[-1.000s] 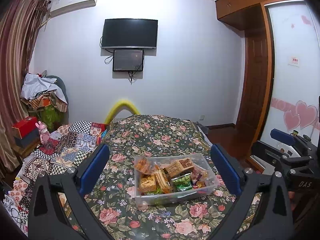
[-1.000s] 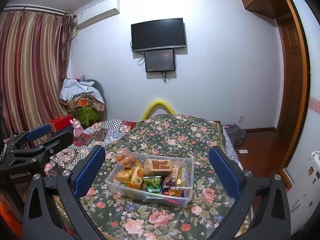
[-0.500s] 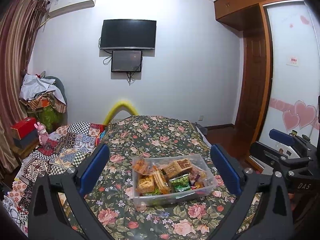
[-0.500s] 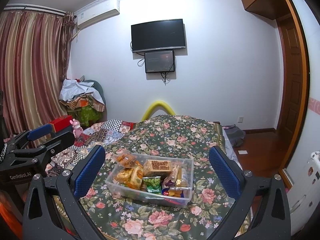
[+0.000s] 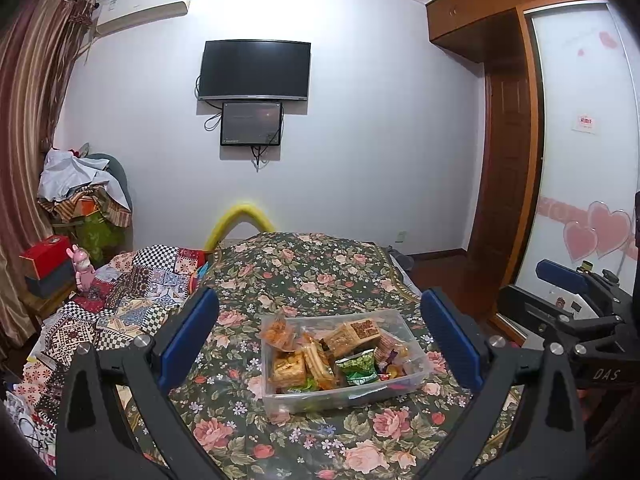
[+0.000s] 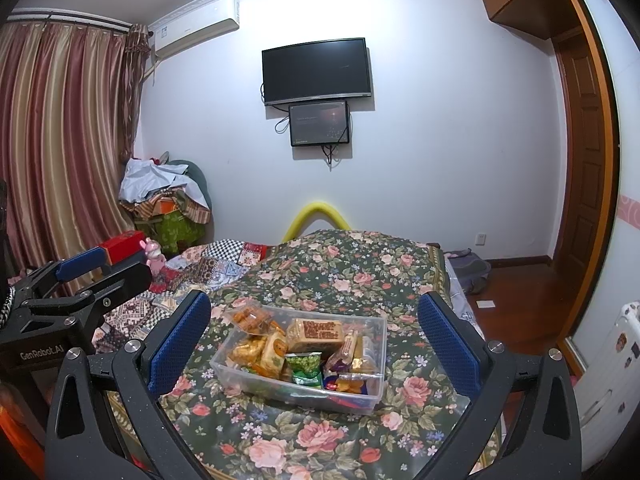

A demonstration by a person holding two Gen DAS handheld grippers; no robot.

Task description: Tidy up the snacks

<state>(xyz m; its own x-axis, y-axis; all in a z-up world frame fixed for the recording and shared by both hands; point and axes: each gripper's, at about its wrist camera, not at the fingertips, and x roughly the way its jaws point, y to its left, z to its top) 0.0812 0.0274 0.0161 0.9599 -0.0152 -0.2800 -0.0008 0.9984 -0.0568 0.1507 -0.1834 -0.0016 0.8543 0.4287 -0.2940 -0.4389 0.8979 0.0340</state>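
A clear plastic bin [image 5: 420,366] full of snack packets sits on a floral tablecloth [image 5: 304,280]; it also shows in the right wrist view [image 6: 376,394]. Inside lie a brown wafer pack [image 6: 320,330], a green packet [image 6: 306,366] and orange snack bags [image 6: 248,318]. My left gripper [image 5: 320,338] is open and empty, held back from the bin. My right gripper [image 6: 314,338] is open and empty, also short of the bin. Each gripper shows at the other view's edge.
A patchwork quilt [image 5: 132,296] lies left of the cloth. A pile of clothes [image 5: 84,196], a red box [image 5: 46,250] and a pink toy [image 5: 82,266] stand at far left. A wardrobe [image 5: 508,168] is on the right. A TV [image 5: 254,70] hangs on the far wall.
Both grippers have barely shifted; the bin has slid very slightly left in the left wrist view. Nothing was taken hold of or let go.
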